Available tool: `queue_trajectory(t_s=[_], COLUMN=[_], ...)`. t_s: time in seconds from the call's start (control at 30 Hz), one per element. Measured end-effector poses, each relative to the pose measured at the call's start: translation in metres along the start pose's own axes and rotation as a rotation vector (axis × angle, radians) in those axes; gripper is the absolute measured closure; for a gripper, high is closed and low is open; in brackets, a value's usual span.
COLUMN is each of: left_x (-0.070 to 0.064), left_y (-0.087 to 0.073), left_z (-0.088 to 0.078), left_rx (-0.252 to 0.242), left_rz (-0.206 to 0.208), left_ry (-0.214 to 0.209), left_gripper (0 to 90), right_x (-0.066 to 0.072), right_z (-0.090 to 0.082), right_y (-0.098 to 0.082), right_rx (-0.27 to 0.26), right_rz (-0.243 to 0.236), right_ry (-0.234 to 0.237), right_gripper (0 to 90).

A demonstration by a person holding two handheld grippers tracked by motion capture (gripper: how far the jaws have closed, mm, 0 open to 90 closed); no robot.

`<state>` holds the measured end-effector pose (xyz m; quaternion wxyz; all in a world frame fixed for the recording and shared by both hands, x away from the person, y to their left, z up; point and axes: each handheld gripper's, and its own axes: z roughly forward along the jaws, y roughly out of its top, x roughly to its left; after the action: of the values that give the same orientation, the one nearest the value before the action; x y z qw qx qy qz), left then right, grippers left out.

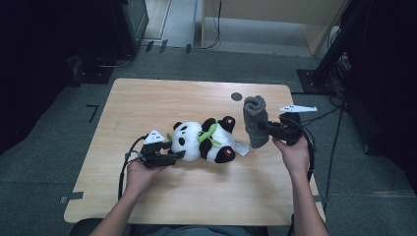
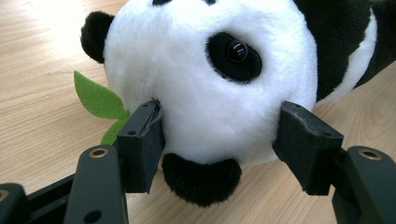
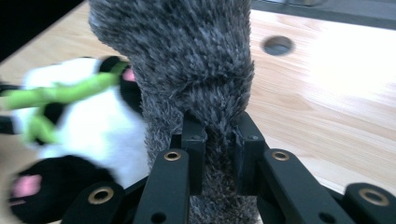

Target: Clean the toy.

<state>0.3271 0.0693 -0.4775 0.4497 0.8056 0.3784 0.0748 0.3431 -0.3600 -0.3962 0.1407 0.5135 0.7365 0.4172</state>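
Left gripper (image 1: 173, 150), at the near-left of the pale wood-grain table (image 1: 147, 98): black jaws set either side of the plush panda's (image 1: 204, 140) head. In the left gripper view the flat pads press into the white fur at both cheeks (image 2: 205, 93), denting it slightly, so the gripper is clamped on the head. Fur short and dense; glossy black bead eye in a black patch; rounded black ear; a green felt leaf (image 2: 95, 98), flat and pointed, lies on the wood by the left-hand jaw.

Panda lies on its side at the table's centre, head toward the left gripper, pink-soled feet toward the right. A green stalk crosses its white belly.

Just right of the panda's feet: a grey fuzzy sock (image 1: 255, 120), tubular, rounded at the far end, thick shaggy pile. Right gripper (image 1: 268, 129) is pinched tight on it partway along; in the right gripper view the jaws (image 3: 219, 154) stand nearly together with the pile bunched between them.

Small round dark hole (image 1: 236, 97) in the tabletop beyond the sock.
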Motion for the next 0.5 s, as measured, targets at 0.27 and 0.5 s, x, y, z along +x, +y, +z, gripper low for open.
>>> queue_trajectory(t_s=[0.27,0.5], left_x=[0.0,0.0], left_y=[0.0,0.001], left_z=[0.0,0.0], left_rx=[-0.001,-0.001], left_rz=[0.001,0.003], left_ry=[0.001,0.006], left_gripper=[35.5,35.1], right_x=[-0.024,-0.044], right_z=[0.03,0.056], right_y=[-0.02,-0.028], right_rx=[0.074,0.088], right_rz=[0.05,0.039], right_ry=[-0.052,-0.114], right_gripper=[78.8,78.0])
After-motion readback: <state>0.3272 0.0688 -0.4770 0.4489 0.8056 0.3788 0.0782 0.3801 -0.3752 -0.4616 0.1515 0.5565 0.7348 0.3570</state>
